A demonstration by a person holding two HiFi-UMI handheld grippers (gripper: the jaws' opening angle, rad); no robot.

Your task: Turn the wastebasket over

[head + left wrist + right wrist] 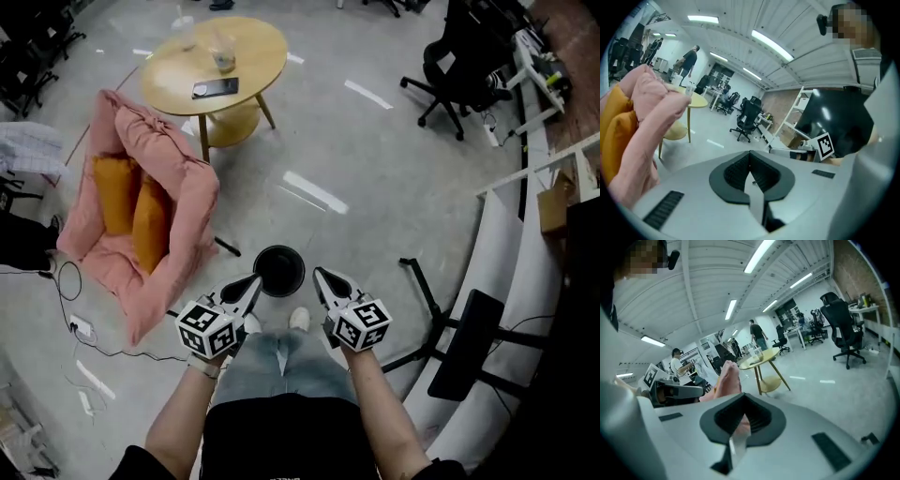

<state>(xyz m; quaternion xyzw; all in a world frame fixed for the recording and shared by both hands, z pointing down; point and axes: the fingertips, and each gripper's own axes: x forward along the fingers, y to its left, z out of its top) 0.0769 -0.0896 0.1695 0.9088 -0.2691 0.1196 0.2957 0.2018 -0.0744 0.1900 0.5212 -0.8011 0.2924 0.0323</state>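
The black round wastebasket [279,270] stands on the grey floor just past my feet, seen from straight above; which end is up does not show clearly. My left gripper [255,281] hangs in the air at its left side and my right gripper [319,274] at its right, both well above the floor and touching nothing. In the left gripper view the left gripper [751,154] has its jaws together with nothing between them. The right gripper [743,398] looks the same in its own view: jaws together and empty. The wastebasket is out of both gripper views.
A pink floor lounger [183,202] with orange cushions [131,206] lies at the left. A round yellow table [253,42] with a phone and cups stands beyond it. A black stand [427,300] and white curved panels are at the right, office chairs [459,70] further back, cables [80,323] at the left.
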